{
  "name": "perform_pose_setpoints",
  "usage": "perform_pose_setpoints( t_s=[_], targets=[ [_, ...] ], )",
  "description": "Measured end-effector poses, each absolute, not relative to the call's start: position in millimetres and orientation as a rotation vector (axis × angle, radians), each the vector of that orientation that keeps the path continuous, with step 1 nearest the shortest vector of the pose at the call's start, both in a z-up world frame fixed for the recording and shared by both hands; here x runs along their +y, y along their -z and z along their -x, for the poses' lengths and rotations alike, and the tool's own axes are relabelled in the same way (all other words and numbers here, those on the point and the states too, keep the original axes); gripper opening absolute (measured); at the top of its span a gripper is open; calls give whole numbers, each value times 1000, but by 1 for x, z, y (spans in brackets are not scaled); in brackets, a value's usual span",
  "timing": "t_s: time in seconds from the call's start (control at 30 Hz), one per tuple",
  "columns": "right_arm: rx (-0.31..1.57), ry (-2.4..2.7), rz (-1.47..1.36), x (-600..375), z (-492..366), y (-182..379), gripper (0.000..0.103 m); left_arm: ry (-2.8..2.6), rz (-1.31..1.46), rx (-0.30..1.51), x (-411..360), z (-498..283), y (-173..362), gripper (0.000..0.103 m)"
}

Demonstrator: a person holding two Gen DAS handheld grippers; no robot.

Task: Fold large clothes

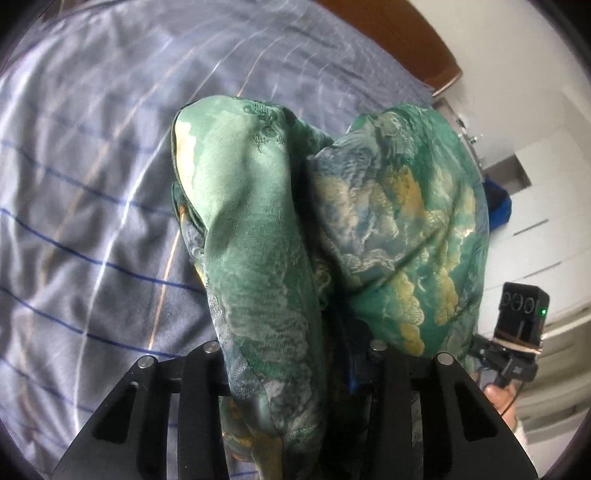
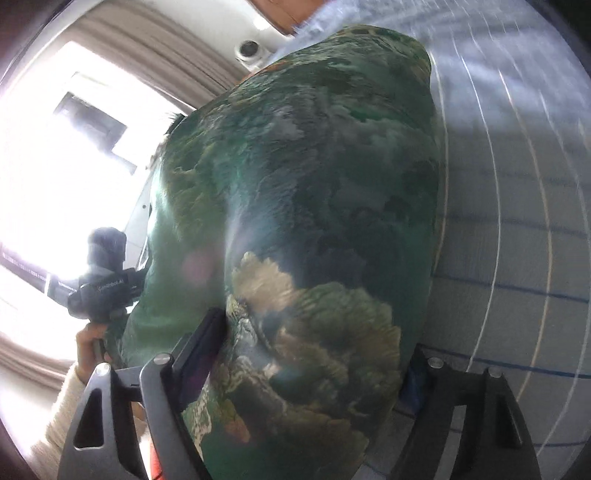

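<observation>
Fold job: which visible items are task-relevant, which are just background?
In play:
green patterned garment
left gripper
right gripper
striped bedsheet

Background:
wooden headboard
curtains
white drawers
blue item

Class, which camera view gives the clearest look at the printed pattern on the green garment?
The left wrist view: the green patterned satin garment is sharp and evenly lit there, showing cloud-like motifs. The right wrist view shows the same garment darker, blurred and backlit by the window.

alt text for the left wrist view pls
A green patterned garment hangs bunched between the left gripper's black fingers, lifted above a blue-grey striped bedsheet. At the right edge, the right gripper shows before white cabinets.
</observation>
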State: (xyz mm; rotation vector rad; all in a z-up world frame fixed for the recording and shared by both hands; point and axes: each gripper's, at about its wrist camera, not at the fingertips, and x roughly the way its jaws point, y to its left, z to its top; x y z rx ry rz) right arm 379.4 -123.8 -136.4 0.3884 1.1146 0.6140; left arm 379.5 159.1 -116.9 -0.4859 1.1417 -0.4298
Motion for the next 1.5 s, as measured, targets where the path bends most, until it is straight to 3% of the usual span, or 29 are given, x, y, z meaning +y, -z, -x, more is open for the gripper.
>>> perform_pose_setpoints(
  t_s=[0.37,0.47,0.5,0.6,0.67,0.8,0.83,0.97,1.17,1.5],
  targets=[
    [929,-642,-410,-150,-375,82,80,479,384,1007,118,-398,51,42],
    [934,-619,-488,-182,-383,100,89,448,342,1029,99,-411,71,63],
    [959,-604,-512,-190,-385,111,101,426,340,1055,95,-411,81,69],
    [1068,-423,-510,-221,-386,148,103,347,268,1100,83,-403,102,69],
    [1048,-371,-473,-236,-371,155,103,335,194,1008,83,-381,89,70],
    [945,-281,-340,-252,-318,137,103,173,-51,726,73,-313,29,99],
    [917,-259,-288,-253,-304,128,103,150,-90,665,70,-300,18,103],
    [819,-239,-147,-237,-243,96,103,33,-211,484,51,-231,-18,103],
    [722,-244,-118,-221,-181,40,103,-9,-184,526,31,-185,-25,103],
    [628,-195,69,-169,-113,-2,103,-28,-161,490,14,-127,-45,103]
  ],
)
